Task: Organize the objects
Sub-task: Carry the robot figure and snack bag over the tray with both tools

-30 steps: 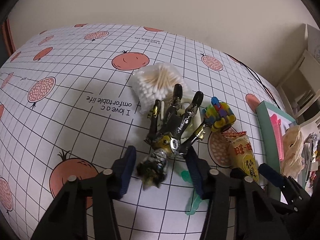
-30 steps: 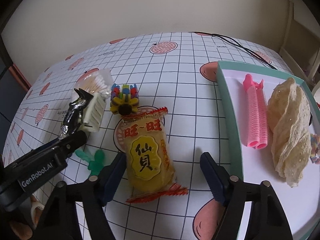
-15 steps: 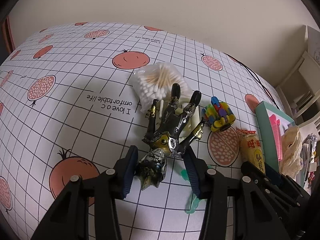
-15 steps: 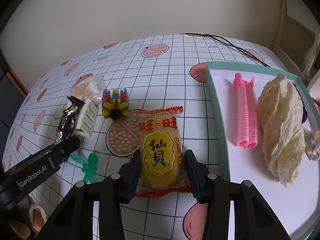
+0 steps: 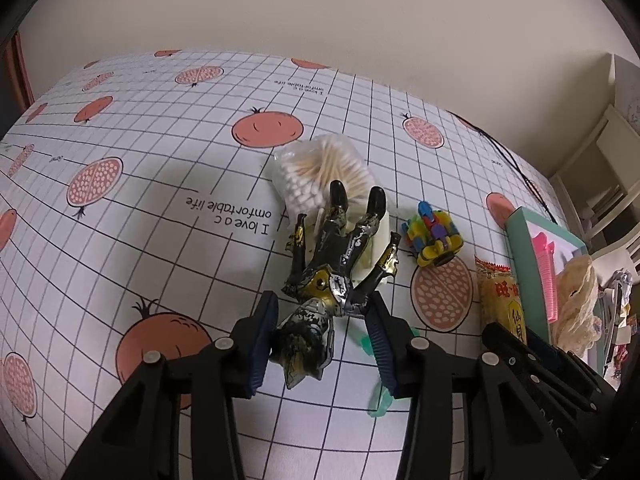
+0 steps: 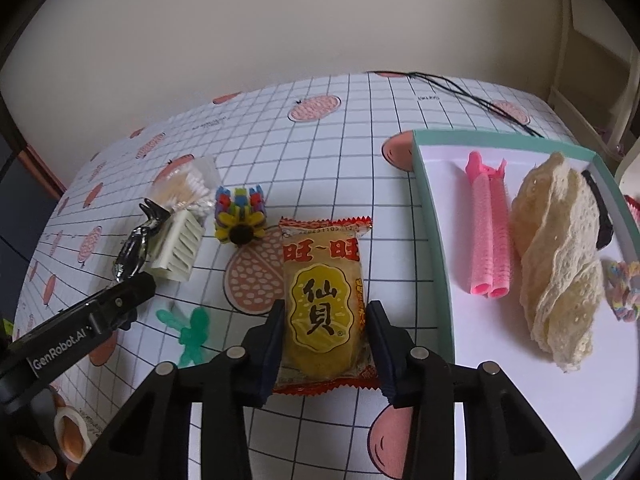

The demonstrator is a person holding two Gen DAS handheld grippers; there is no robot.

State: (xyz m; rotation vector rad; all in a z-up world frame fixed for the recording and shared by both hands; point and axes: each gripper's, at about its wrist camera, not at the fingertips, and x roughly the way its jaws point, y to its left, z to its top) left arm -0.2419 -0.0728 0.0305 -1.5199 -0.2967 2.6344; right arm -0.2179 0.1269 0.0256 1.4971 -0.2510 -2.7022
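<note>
R gripper [image 6: 325, 344] is clamped on the snack [image 6: 323, 304]: yellow pack, red crimped ends, black characters, flat on the cloth [image 6: 340, 152]. L gripper [image 5: 320, 344] has its jaws apart, either side of the figure's [image 5: 332, 276] head; left pad touching, right pad just off. Figure is black w/ gold and silver, on its back, legs away from the camera.

Beyond the figure: swab bag [image 5: 320, 172]. Right of the figure: block toy [image 5: 434, 232], then the snack, then the tray [image 6: 432, 240] w/ pink curler [image 6: 488, 240] and lace [image 6: 556, 256]. Grid cloth has fruit prints; beige wall behind.

Vs 0.5 s ago: R jaws tighter on the snack, L jaws narrower round the head.
</note>
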